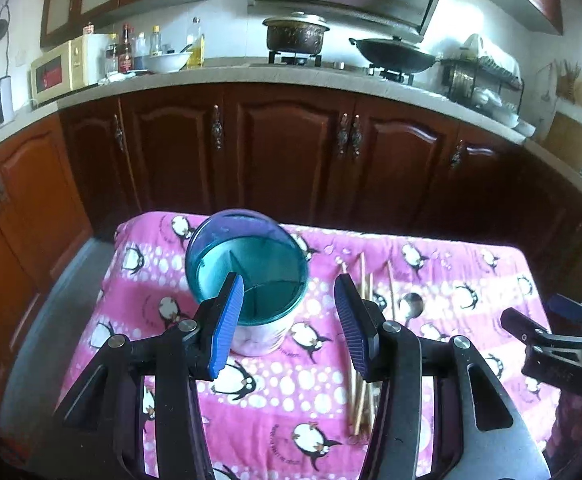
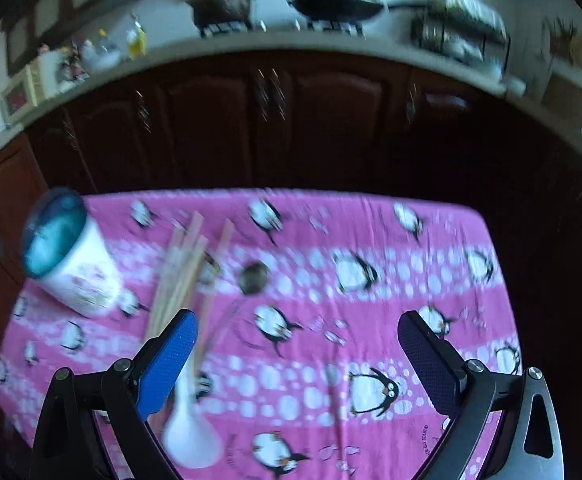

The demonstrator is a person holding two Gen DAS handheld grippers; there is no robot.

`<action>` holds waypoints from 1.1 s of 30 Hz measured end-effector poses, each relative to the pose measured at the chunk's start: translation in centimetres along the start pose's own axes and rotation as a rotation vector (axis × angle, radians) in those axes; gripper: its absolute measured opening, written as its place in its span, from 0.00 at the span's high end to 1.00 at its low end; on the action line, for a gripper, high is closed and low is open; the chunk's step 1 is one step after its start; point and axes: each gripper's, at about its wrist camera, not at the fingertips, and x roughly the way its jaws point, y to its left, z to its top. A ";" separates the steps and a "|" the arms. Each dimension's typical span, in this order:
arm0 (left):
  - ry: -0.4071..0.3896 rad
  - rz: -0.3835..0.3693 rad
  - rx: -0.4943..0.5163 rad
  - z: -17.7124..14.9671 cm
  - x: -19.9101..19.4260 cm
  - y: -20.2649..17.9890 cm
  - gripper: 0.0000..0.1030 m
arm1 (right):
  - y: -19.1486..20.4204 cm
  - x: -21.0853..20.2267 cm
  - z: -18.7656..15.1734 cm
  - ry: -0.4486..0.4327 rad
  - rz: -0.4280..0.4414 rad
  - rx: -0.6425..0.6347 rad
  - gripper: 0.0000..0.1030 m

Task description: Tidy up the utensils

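Observation:
A white utensil holder with a blue rim (image 1: 247, 276) stands on the pink penguin cloth (image 1: 283, 396); it also shows in the right wrist view (image 2: 71, 264). My left gripper (image 1: 289, 324) is open and empty, just in front of the holder. Wooden chopsticks (image 1: 361, 360) and a metal spoon (image 1: 411, 306) lie to the right of the holder. In the blurred right wrist view the chopsticks (image 2: 183, 276), metal spoon (image 2: 253, 278) and a white spoon (image 2: 191, 432) lie on the cloth. My right gripper (image 2: 297, 356) is open and empty above the cloth.
Dark wooden cabinets (image 1: 291, 148) stand behind the table. The counter holds a microwave (image 1: 63, 70), bottles (image 1: 125, 48), a pot (image 1: 295, 34), a wok (image 1: 395, 54) and a dish rack (image 1: 479, 80). The right gripper shows at the right edge (image 1: 563, 336).

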 end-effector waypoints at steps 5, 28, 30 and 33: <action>-0.033 0.001 0.009 0.7 -1.4 -0.5 0.54 | 2.2 -2.9 1.6 -0.066 0.027 -0.005 0.03; -0.062 0.022 0.007 1.1 -2.7 -0.6 0.54 | 4.1 -5.7 2.9 -0.129 0.018 -0.011 0.03; -0.060 0.019 0.007 1.1 -2.7 -0.5 0.54 | 4.2 -5.7 2.9 -0.130 0.017 -0.010 0.03; -0.058 0.018 0.007 1.0 -2.7 -0.5 0.54 | 4.1 -5.6 2.8 -0.130 0.018 -0.008 0.03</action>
